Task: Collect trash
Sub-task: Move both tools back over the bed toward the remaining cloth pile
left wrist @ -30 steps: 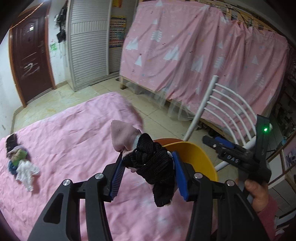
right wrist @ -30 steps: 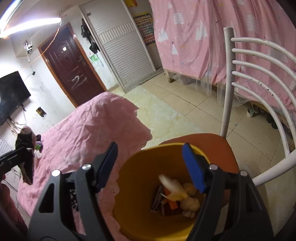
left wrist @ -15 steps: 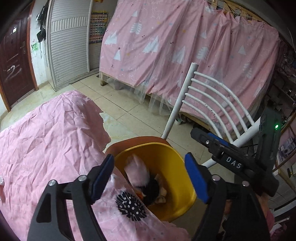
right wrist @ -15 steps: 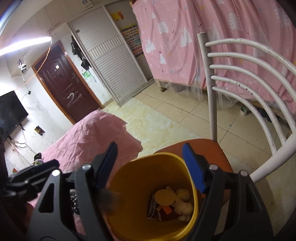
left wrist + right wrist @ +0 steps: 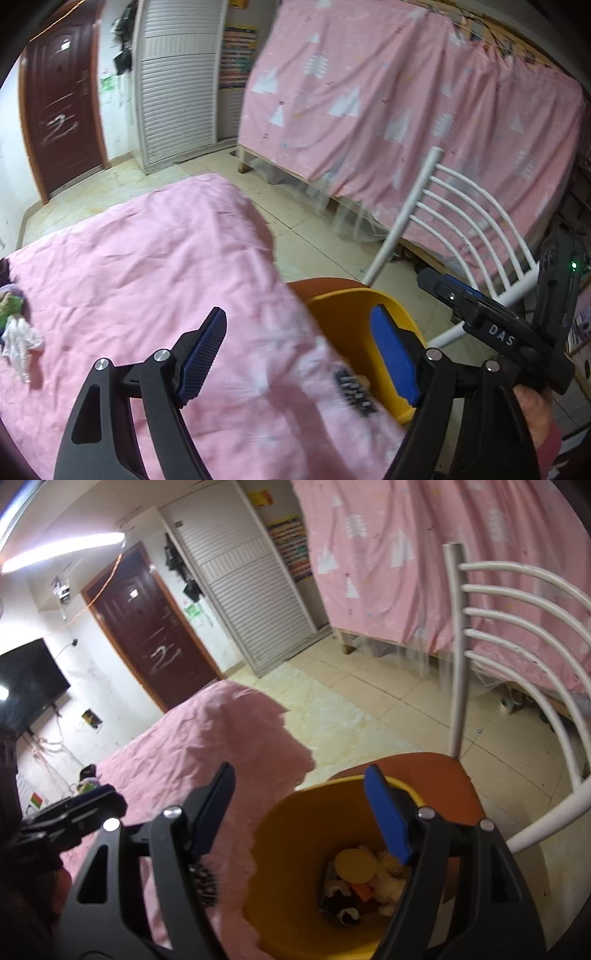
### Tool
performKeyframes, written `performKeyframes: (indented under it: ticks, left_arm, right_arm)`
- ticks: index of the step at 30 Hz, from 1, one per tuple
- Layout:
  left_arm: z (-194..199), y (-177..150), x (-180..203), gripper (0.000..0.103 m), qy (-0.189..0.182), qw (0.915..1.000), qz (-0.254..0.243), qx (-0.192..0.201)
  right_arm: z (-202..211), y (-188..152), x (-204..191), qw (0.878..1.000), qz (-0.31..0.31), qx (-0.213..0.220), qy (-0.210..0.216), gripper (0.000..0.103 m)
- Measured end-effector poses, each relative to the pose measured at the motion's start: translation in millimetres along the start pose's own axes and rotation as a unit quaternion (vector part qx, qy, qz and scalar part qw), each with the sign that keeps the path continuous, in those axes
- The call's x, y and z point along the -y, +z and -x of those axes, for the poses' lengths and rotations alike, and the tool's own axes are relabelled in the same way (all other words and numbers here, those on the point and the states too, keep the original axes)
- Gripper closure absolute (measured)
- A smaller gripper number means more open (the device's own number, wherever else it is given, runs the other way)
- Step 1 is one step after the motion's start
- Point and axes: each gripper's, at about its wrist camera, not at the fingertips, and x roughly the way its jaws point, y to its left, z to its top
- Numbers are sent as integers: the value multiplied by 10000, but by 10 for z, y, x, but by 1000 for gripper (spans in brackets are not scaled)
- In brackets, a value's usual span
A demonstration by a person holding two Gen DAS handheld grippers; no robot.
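Note:
My left gripper point(image 5: 297, 317) is open over the pink bed sheet point(image 5: 147, 280), and nothing sits between its blue pads. Just right of it is the yellow bin point(image 5: 343, 314). In the right wrist view my right gripper point(image 5: 299, 771) hangs open above that bin point(image 5: 295, 849), gripping nothing. Inside the bin lies trash point(image 5: 362, 878): a round yellow lid, cream lumps and dark cloth. A small heap of trash point(image 5: 14, 325) remains at the far left of the bed. Each gripper shows in the other's view, the right gripper point(image 5: 436, 284) and the left gripper point(image 5: 110, 801).
The bin stands on the orange seat point(image 5: 443, 775) of a white-backed chair point(image 5: 461, 221), tight against the bed's edge. Beyond are a tiled floor point(image 5: 369, 701), a pink curtain point(image 5: 406, 110), a brown door point(image 5: 147, 635) and a TV point(image 5: 26, 686).
The left gripper let go of the black and pink cloth into the bin, opened wide, then swung back left over the bed. The right gripper stays open over the bin.

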Motion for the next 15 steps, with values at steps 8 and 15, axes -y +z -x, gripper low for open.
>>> performKeyframes:
  ticks: [8,15]
  left_arm:
    - [320,-47,-613,32,432,9981,324,284]
    - [583,-118,-1244,31,1045,9916,608,467]
  right_arm:
    - [-266,22,-626,9982,475,-240,289,33]
    - [-497,-10,-1200,9927,952,-481,561,32]
